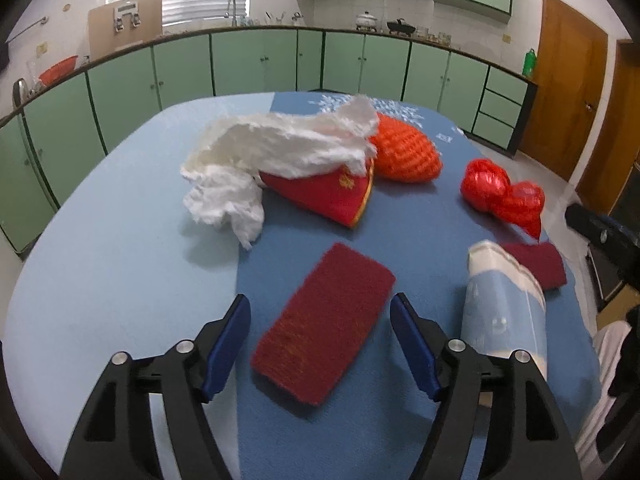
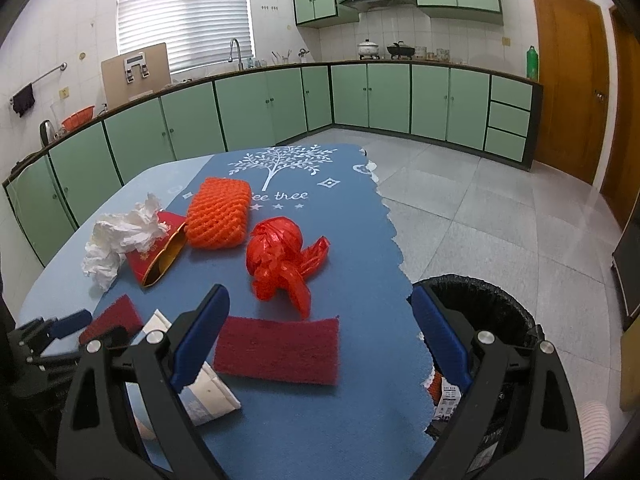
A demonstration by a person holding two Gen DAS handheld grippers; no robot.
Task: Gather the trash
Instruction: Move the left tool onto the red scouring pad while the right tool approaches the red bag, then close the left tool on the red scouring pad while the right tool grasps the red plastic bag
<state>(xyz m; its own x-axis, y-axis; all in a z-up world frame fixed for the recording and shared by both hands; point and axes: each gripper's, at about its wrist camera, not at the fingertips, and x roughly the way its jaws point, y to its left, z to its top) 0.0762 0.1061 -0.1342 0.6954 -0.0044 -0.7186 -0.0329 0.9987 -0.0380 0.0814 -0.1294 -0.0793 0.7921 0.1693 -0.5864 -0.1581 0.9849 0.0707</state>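
Green kitchen cabinets (image 2: 272, 104) all around, a blue table (image 1: 100, 280) in the middle, a darker blue mat (image 2: 360, 240) on top with white tree print and the readable words "ee thee" below it, first letters hidden behind the orange foam net (image 2: 218, 216).

Trash spread on the mat: crumpled white tissue (image 1: 256, 168), red envelope (image 1: 328, 196) with gold marks too small to read, red plastic bag (image 2: 280, 260), two dark red scouring pads (image 1: 324, 324) (image 2: 278, 350), a lying paper cup (image 1: 504, 304).

Left gripper (image 1: 320, 320) wide open, blue pads on both sides of the nearer pad, not pressing. Right gripper (image 2: 320, 320) also wide and empty, above the second pad, black-lined bin (image 2: 500, 312) just beside the table edge.

Step in hand, probably: picking up a scouring pad. Next needed: lower, close on the pad edges, lift, carry to the bin. Flat pad, so maybe hard to catch.
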